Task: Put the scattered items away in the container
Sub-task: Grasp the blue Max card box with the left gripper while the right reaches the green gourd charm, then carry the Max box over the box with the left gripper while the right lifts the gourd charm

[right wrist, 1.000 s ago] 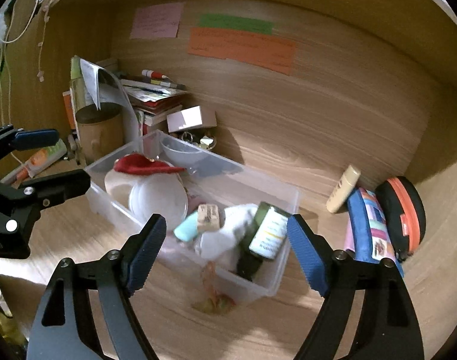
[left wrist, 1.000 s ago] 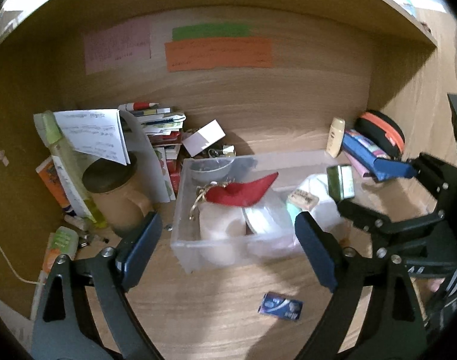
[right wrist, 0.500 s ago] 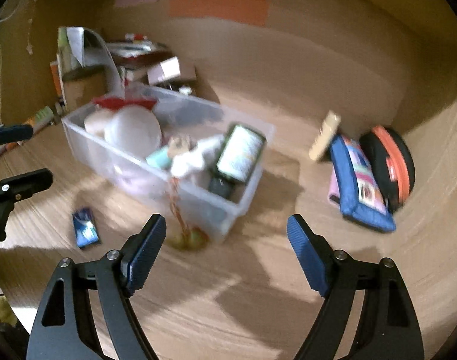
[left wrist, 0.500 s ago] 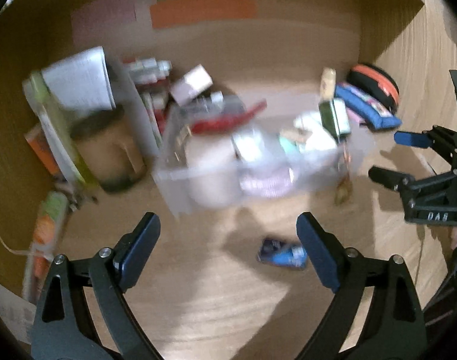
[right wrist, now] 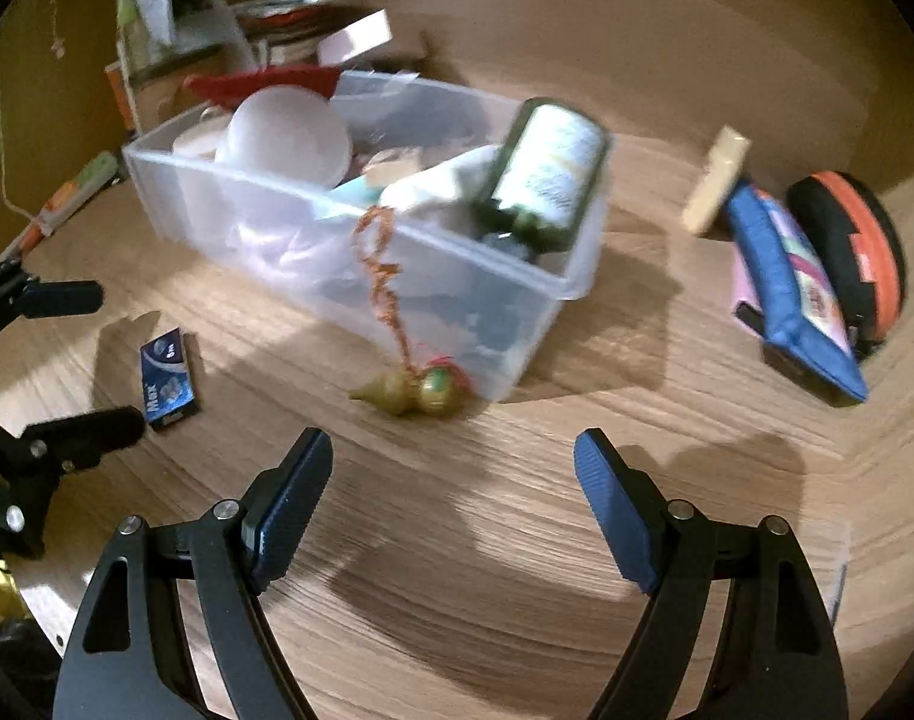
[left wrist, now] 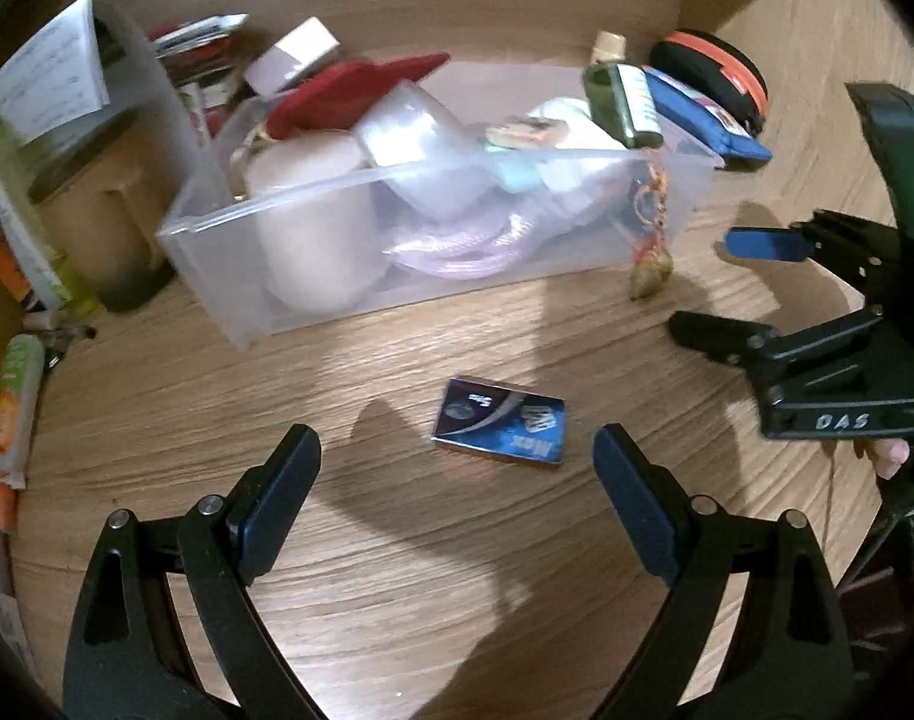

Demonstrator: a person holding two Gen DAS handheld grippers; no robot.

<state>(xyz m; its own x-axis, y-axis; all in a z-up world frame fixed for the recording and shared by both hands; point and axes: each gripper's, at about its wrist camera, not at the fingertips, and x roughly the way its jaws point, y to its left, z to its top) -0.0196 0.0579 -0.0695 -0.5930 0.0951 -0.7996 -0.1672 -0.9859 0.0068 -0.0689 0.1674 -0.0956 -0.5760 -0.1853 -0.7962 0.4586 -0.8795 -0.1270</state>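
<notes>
Left hand-held gripper: jaws wide apart, holding nothing, poised over a small blue packet lying flat on the wooden tabletop, packet just ahead of the fingertips, untouched. Right hand-held gripper: jaws likewise spread, empty, aimed at a gold gourd charm resting on the tabletop against the clear plastic container; charm's orange cord draped over the rim. Container crowded: green bottle, white round lid, red cloth.

"Max" is printed on the small blue packet lying on the wooden desk; "DAS" is embossed on the right gripper.
</notes>
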